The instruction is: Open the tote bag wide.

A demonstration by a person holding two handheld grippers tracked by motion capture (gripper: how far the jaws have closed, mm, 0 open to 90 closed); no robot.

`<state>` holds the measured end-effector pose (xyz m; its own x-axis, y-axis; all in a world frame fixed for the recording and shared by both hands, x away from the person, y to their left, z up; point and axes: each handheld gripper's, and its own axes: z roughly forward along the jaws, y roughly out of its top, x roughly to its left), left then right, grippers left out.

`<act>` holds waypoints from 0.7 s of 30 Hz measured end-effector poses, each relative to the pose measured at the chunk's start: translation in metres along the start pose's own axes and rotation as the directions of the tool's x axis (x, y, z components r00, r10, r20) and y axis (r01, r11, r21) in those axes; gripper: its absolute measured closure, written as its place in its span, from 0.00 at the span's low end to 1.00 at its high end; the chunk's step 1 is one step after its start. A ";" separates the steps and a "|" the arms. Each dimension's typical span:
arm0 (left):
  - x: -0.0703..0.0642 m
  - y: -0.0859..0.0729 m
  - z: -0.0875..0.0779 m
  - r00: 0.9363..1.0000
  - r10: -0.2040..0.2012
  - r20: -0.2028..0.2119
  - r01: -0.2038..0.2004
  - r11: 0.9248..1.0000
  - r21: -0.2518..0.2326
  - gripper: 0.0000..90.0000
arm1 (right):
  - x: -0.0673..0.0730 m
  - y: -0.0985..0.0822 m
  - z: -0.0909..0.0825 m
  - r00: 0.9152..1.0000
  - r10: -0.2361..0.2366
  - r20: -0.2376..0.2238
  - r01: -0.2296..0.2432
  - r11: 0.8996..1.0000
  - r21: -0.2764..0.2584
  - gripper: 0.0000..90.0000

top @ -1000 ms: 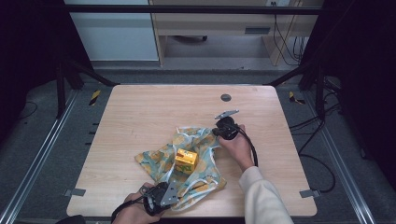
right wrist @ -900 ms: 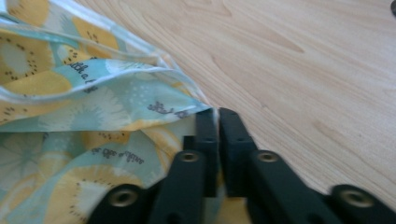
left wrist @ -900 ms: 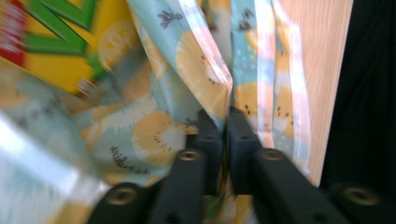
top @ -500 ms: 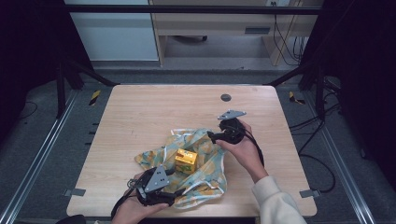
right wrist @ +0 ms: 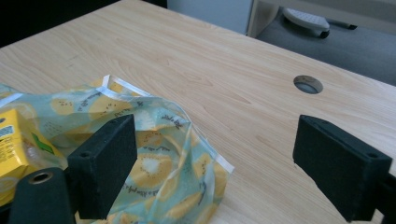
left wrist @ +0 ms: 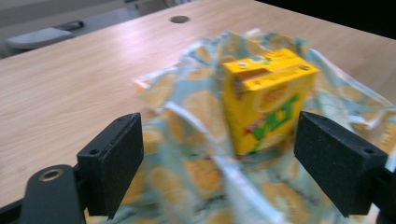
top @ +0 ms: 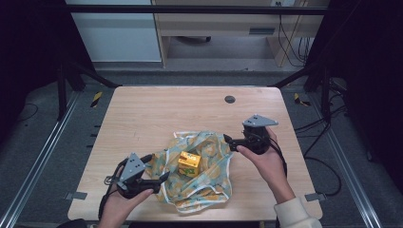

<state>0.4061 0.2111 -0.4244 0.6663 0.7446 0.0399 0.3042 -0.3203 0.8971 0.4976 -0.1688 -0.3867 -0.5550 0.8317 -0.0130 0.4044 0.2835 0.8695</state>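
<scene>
While you hold a tool in each hand, the yellow box stands upright in the middle of the lemon cloth, low in the centre of the high view. The cloth lies crumpled around the box and its folds rise beside it.

Your left gripper sits at the lower left of the high view, just at the cloth's left edge. Its jaws have just been opening and now stand wide. In the left gripper view the box shows between them, farther off, and the pads touch nothing. Your right gripper sits right of centre, at the cloth's upper right edge. Its jaws have just been opening too, and they are let go and wide apart. In the right gripper view a fold of cloth lies by the left jaw, with bare wood in the gap.

The table is light wood with a small round hole in the upper middle. Past the table you see grey floor, a pale cabinet at the upper left and loose cables at the upper right. The sides of the room are dark.

The words on the box are too blurry to read. The box is cut off at the left edge of the right gripper view.
</scene>
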 end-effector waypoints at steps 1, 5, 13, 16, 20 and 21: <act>0.005 -0.001 -0.003 1.000 0.002 -0.018 -0.002 1.000 0.000 0.17 | 0.000 -0.002 -0.004 1.000 -0.002 0.008 0.002 1.000 -0.004 0.15; 0.025 -0.005 -0.013 0.994 -0.014 -0.112 0.014 1.000 -0.001 0.17 | 0.000 -0.014 -0.022 0.999 0.016 0.043 -0.015 0.999 -0.028 0.15; 0.061 -0.014 -0.024 0.970 -0.066 -0.234 0.067 0.998 -0.004 0.15 | -0.005 -0.039 -0.054 0.991 0.079 0.110 -0.071 0.994 -0.080 0.13; 0.071 -0.017 -0.024 0.962 -0.069 -0.266 0.075 0.997 0.011 0.15 | -0.014 -0.048 -0.060 0.985 0.105 0.135 -0.094 0.992 -0.088 0.12; 0.083 -0.022 -0.020 0.954 -0.083 -0.289 0.095 0.995 0.031 0.14 | -0.026 -0.060 -0.059 0.974 0.126 0.189 -0.113 0.990 -0.081 0.10; 0.086 -0.023 -0.019 0.952 -0.085 -0.296 0.098 0.995 0.031 0.14 | -0.030 -0.065 -0.058 0.970 0.135 0.201 -0.122 0.990 -0.078 0.10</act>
<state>0.4433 0.2934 -0.4329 0.4070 0.9088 0.0920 0.3893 -0.2637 0.8826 0.4460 -0.2398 -0.4145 -0.3379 0.9412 0.0057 0.4111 0.1421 0.9004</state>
